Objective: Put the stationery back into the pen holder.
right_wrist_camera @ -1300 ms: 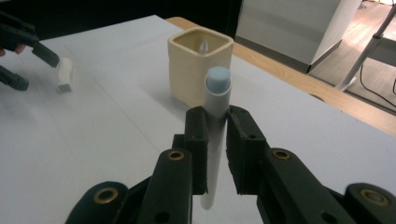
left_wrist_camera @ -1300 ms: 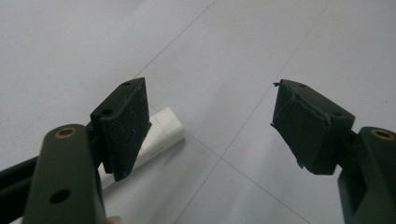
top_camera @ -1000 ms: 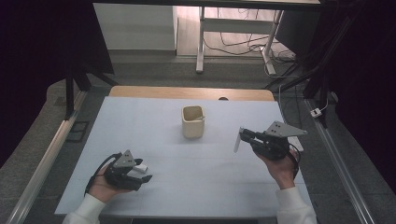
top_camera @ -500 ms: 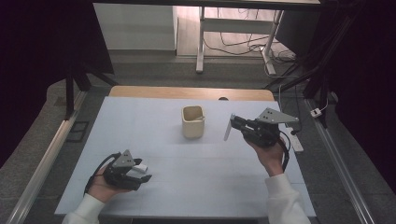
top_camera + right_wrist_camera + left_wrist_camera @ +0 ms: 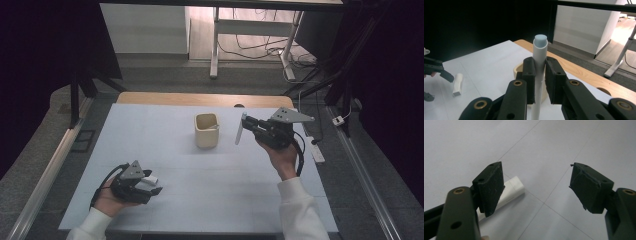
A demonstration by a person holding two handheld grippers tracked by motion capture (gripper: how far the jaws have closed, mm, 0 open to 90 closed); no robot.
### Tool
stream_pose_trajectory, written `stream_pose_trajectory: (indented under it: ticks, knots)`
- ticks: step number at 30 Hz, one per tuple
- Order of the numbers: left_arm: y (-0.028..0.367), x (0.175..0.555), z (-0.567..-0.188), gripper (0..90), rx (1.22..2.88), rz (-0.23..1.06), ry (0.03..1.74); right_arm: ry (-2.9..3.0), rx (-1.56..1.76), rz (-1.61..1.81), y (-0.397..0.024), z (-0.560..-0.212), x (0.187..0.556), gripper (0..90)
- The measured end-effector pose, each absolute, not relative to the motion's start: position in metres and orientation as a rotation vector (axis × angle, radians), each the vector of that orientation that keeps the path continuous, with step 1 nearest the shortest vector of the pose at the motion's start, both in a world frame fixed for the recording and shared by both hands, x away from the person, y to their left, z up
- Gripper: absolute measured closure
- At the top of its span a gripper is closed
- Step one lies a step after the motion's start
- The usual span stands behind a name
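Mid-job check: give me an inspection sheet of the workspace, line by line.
Surface: pale blue mat on a wooden table; its far wood edge is bare.
Job's things: cream cup upright mid-table; white tube held beside it, right of the cup; short white piece lying on the mat.
Clutter: nothing seen.
Grippers: right gripper shut on the white tube; left gripper open, low at the mat, the short white piece beside one jaw.
Cables: black cable trailing from the right gripper; loose cables on the floor beyond.
Surroundings: desk legs, white cabinet, dark curtains.
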State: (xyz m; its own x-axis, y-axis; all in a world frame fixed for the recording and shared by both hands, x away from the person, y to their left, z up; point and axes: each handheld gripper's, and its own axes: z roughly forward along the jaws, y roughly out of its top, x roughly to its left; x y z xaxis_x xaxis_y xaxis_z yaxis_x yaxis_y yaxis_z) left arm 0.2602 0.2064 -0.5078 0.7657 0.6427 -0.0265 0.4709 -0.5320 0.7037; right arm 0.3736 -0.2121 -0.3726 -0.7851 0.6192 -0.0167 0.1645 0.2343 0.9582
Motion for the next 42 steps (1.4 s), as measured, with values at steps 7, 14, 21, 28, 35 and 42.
stream_pose_trajectory:
  ticks: [7, 14, 21, 28, 35, 42]
  knots:
    - [0.207, 0.26, -0.508, 26.6, 2.23, 0.306, 0.828, 2.111, 0.716, 1.591, -0.201, -0.366, 0.381, 78.0]
    - [0.208, 0.26, -0.507, 26.6, 2.227, 0.305, 0.827, 2.098, 0.732, 1.607, -0.192, -0.365, 0.39, 78.0]
    - [0.208, 0.26, -0.507, 26.5, 2.229, 0.304, 0.827, 2.089, 0.743, 1.631, -0.184, -0.362, 0.398, 78.0]
    - [0.207, 0.261, -0.507, 26.6, 2.229, 0.304, 0.827, 2.069, 0.732, 1.645, -0.173, -0.355, 0.405, 78.0]
    - [0.207, 0.261, -0.507, 26.5, 2.228, 0.304, 0.826, 2.045, 0.724, 1.687, -0.158, -0.346, 0.415, 78.0]
    - [0.207, 0.261, -0.507, 26.5, 2.228, 0.303, 0.822, 2.043, 0.727, 1.695, -0.14, -0.349, 0.429, 77.9]
